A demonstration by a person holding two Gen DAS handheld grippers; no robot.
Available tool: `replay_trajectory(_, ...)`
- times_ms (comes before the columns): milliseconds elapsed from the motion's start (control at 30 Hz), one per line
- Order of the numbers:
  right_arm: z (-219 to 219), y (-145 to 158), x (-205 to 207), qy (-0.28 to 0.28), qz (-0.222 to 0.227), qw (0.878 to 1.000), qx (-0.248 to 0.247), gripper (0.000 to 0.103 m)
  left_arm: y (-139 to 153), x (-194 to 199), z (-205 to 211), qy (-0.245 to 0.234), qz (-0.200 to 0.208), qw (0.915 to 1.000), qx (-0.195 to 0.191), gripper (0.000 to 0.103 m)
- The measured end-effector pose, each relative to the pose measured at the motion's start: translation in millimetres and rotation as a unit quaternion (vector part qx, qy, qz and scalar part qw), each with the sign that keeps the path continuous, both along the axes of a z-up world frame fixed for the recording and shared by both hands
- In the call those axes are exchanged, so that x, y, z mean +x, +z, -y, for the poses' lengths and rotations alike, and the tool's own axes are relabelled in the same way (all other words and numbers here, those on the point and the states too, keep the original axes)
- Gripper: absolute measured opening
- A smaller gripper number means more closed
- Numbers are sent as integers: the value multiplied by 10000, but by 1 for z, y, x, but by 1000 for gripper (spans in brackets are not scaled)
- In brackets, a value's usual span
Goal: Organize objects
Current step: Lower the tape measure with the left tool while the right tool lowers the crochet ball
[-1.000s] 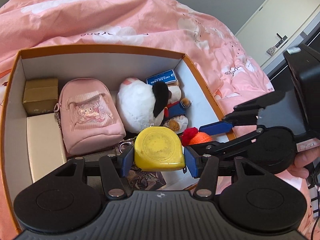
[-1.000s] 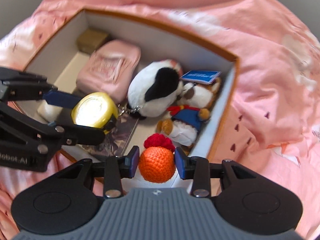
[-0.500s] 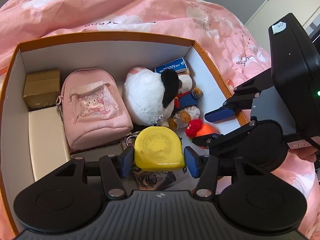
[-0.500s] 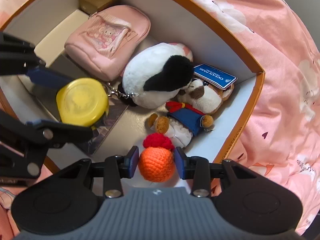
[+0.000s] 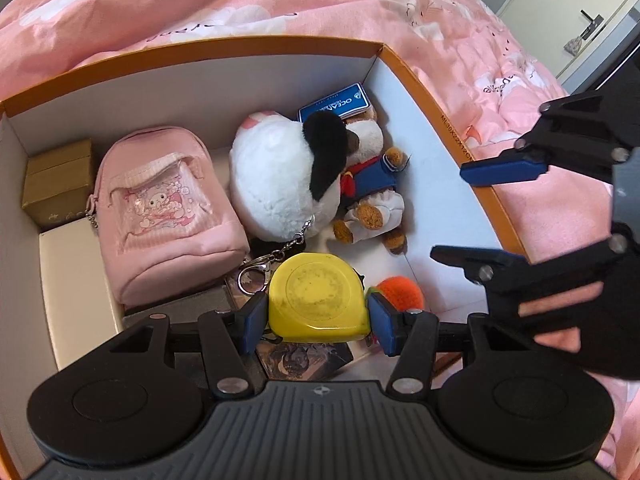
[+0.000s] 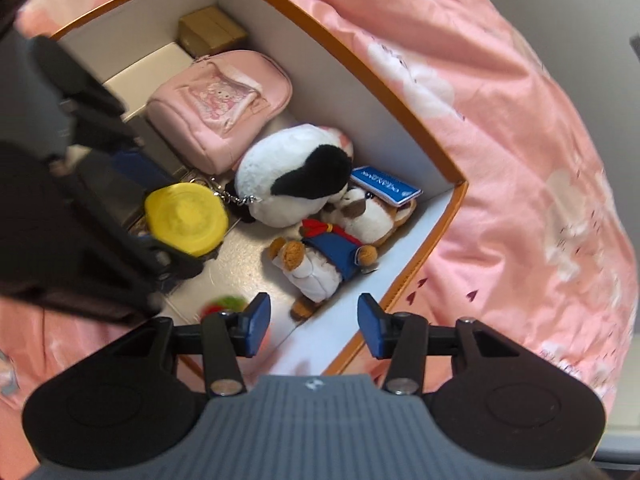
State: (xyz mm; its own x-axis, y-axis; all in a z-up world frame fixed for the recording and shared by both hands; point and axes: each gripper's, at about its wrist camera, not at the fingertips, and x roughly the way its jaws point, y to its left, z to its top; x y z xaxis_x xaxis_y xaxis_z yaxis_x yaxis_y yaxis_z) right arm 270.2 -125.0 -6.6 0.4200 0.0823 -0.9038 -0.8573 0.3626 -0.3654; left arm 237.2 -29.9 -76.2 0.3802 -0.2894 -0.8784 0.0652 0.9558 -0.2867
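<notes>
Left claw (image 5: 316, 320) grips yellow tape measure (image 5: 318, 296) over box (image 5: 420, 80); right claw (image 6: 312, 326) opening, empty.

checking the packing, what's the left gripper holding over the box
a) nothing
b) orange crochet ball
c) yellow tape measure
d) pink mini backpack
c: the left gripper has its blue pads pressed on both sides of the yellow tape measure, above the box.

Orange crochet ball (image 5: 402, 290) half hidden, blurred.
</notes>
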Motion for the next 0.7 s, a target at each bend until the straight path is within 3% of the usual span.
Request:
replay_trajectory(200, 0, 1, -5, 244, 337, 9990, -173, 56, -5, 3, 4, -40, -50, 9999, -131, 62)
replay_trajectory(700, 6, 1, -9, 78, 334, 9994, -70, 62, 7, -10, 0, 182, 366, 9990, -176, 69)
